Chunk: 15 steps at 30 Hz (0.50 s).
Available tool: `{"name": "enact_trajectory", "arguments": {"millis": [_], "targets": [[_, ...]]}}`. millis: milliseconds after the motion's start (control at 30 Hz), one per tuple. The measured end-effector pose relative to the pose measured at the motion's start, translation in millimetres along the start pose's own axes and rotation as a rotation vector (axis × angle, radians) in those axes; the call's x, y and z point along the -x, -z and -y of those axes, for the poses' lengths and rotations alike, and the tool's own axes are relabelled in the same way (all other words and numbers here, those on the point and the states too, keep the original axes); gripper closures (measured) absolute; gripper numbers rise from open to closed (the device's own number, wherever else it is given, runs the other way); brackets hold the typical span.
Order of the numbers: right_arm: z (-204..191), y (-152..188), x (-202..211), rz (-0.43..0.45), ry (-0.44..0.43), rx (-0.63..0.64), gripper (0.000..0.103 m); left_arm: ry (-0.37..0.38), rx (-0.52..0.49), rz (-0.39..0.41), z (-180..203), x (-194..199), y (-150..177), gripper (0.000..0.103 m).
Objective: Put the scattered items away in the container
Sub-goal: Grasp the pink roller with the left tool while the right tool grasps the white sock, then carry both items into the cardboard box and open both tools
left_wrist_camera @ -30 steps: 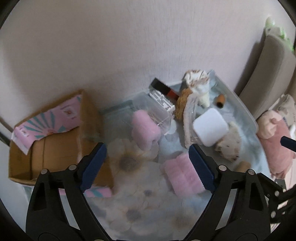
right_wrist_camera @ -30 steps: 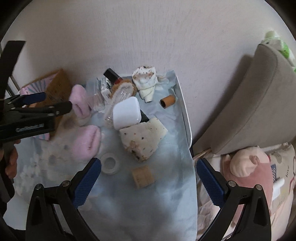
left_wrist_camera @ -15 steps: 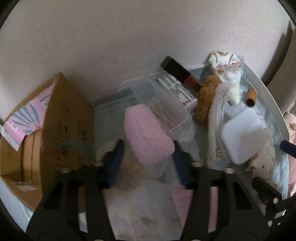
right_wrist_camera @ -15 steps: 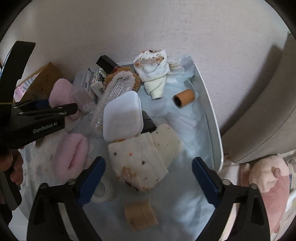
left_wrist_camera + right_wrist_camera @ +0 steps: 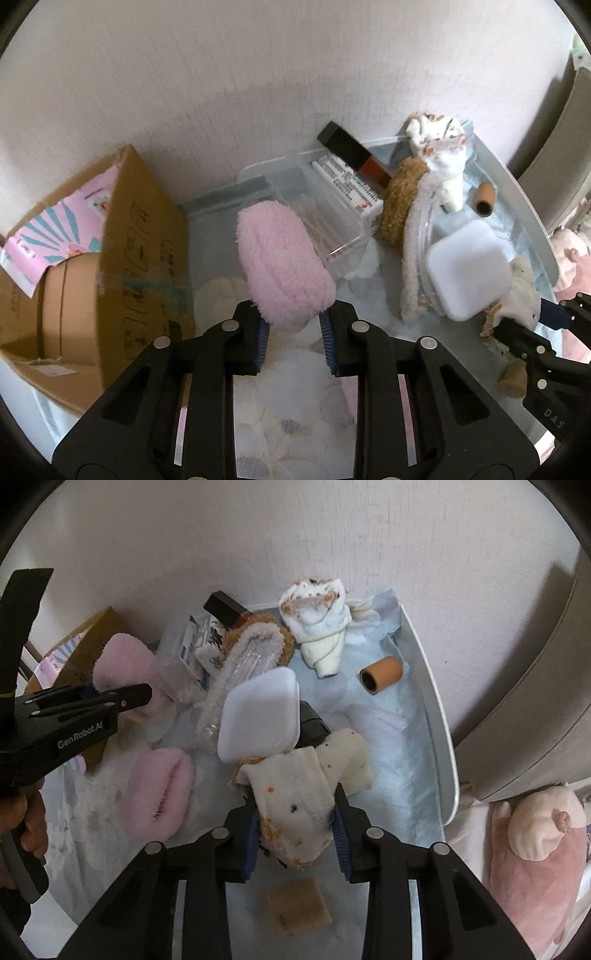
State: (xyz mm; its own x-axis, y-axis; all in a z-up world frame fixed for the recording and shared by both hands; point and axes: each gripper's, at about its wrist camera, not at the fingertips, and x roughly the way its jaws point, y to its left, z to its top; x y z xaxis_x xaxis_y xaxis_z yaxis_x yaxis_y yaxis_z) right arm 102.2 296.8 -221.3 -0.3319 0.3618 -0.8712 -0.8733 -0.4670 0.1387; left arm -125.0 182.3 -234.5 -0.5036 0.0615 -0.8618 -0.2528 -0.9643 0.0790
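Left wrist view puts your left gripper [image 5: 293,334] clenched on the near end of a fluffy pink sock roll [image 5: 282,264], both blue pads pressed into its fleece. The roll's long axis runs straight ahead from the claw, tilting a little left, with its free end pointing toward the wall. Just ahead and right of that end sits a clear plastic box [image 5: 325,225] of cotton swabs, and past it a dark bottle [image 5: 352,155] lies slanted against the wall. Left of the claw stands the open cardboard box [image 5: 144,258], its nearest wall just beside the roll.

Your right gripper [image 5: 295,836] is grasping a cream spotted sock bundle [image 5: 295,805], pinched between both pads at its near end. That bundle also points away from the claw, its far end tucked under a white square case [image 5: 258,716] directly ahead. Left of this claw lies a second pink roll [image 5: 157,794] on the flowered cloth, long axis roughly parallel with the fingers. Ahead and right, a small brown tube [image 5: 380,674] lies on its side near the tray rim [image 5: 439,746]. Below the claw, nearest you, rests a tan block [image 5: 299,908]. Far ahead, a white rolled sock [image 5: 319,627] leans by the wall.
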Motion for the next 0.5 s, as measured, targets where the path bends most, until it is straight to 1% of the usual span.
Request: {"name": "enact_trajectory", "arguments": {"millis": [100, 233, 333, 367, 433, 500], "targets": [[-5.2, 0.8, 12.7, -0.001, 0.014, -0.013, 0.072, 0.023, 0.007, 0.007, -3.3, 15.4, -1.7, 0.082], [-14.4, 2.5, 36.8, 0.017, 0.029, -0.028, 0.072, 0.059, 0.008, 0.036, -9.9, 46.2, -4.4, 0.082], [-19.0, 0.3, 51.2, 0.031, 0.036, -0.031, 0.072, 0.079, 0.008, 0.065, -25.3, 71.3, -5.8, 0.082], [-19.4, -2.3, 55.5, 0.035, 0.039, -0.032, 0.072, 0.082, 0.012, 0.072, -27.4, 76.0, -7.4, 0.082], [-25.5, -4.0, 66.9, 0.046, 0.046, -0.031, 0.072, 0.093, 0.023, 0.091, -43.9, 88.7, -6.8, 0.082], [-34.2, -9.9, 79.0, 0.058, 0.048, -0.033, 0.072, 0.096, 0.030, 0.108, -47.6, 96.7, -12.5, 0.082]]}}
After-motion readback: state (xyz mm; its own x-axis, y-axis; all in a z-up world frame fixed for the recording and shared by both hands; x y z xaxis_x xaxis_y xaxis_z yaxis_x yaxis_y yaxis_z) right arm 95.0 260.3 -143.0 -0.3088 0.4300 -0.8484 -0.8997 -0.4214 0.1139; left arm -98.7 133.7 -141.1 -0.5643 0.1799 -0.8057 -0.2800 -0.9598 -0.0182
